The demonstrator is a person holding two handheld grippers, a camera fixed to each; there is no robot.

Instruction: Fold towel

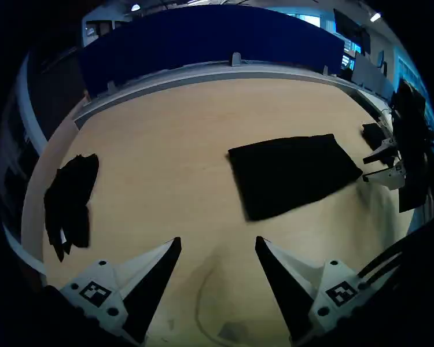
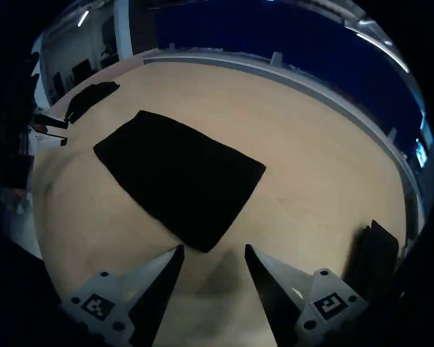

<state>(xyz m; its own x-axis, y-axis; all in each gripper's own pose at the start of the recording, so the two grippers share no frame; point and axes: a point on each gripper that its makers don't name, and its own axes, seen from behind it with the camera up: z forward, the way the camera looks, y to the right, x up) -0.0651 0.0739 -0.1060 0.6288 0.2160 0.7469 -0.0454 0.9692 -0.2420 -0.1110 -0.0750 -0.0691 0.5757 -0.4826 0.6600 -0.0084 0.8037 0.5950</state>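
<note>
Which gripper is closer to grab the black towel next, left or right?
Probably the right. A corner of the black towel lies just ahead of the right gripper, which is open. The left gripper is open too, but a stretch of bare table separates it from the towel.

Pale wooden table [image 1: 176, 144], blue partition [image 1: 217, 40] behind, crumpled dark cloth [image 1: 72, 196] near its edge.
</note>
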